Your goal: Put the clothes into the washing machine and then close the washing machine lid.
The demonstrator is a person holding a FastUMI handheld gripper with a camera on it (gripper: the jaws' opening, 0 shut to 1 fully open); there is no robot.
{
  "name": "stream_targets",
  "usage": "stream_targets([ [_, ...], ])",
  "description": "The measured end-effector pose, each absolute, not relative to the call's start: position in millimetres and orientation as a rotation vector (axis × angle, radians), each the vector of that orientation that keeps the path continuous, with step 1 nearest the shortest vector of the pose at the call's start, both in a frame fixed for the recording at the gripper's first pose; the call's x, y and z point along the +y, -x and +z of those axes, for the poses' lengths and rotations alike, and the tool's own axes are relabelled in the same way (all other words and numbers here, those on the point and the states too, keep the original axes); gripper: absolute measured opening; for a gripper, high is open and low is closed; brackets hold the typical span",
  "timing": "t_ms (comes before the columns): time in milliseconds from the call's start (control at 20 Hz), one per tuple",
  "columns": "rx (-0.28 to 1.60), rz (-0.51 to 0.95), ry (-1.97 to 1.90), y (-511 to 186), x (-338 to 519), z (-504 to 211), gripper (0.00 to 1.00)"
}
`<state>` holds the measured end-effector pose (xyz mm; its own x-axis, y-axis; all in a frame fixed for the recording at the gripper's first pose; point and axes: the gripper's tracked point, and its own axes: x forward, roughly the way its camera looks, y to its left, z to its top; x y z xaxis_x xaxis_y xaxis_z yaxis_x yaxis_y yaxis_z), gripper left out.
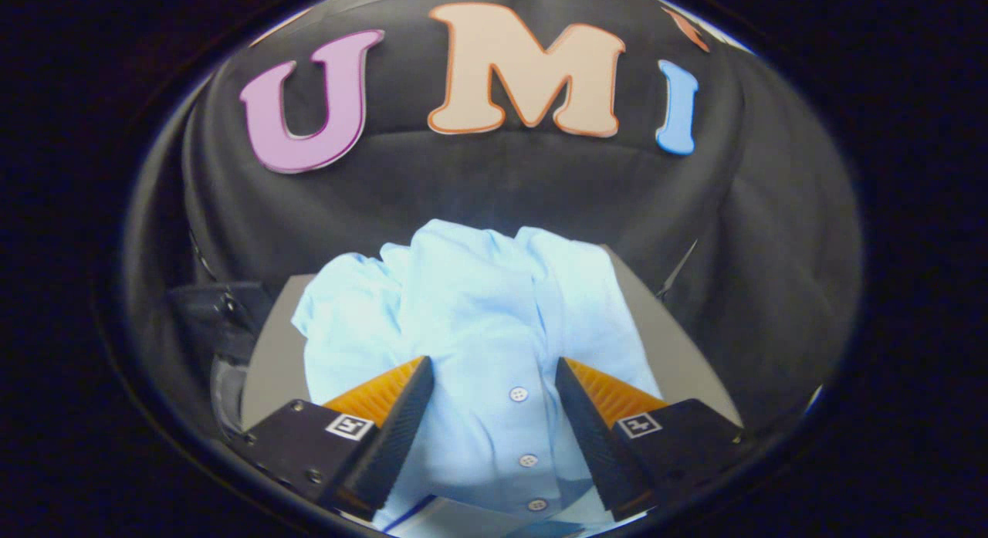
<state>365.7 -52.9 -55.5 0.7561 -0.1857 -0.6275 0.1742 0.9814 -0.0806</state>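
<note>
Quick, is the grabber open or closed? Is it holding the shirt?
Gripper: open, fingers spread wide over the light blue shirt, its button strip lying between them; not squeezing it.

light: dim booth | glare: pale shirt (pixel 478 322) overexposed | edges: strong fisheye bending | focus: slightly soft

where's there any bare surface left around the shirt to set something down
Two bare grey strips of the surface flank the light blue shirt: one beside its left edge, a slimmer one along its right. The middle is crowded: the shirt lies bunched there, between the open hand-held gripper fingers.
</note>
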Motion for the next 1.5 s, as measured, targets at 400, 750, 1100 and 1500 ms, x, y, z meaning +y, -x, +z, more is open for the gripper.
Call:
stream_targets([
  [400, 0.592, -0.106, -0.145, -351.9, -52.2, -49.9, 0.01],
  [750, 0.480, -0.092, 0.009, -341.0, -31.5, 21.3, 0.01],
  [1100, 0.376, 0.056, 0.095, -299.4, 71.6, 82.2, 0.00],
  [1500, 0.318, 0.276, -0.009, -292.2, 208.9, 95.4, 0.00],
])
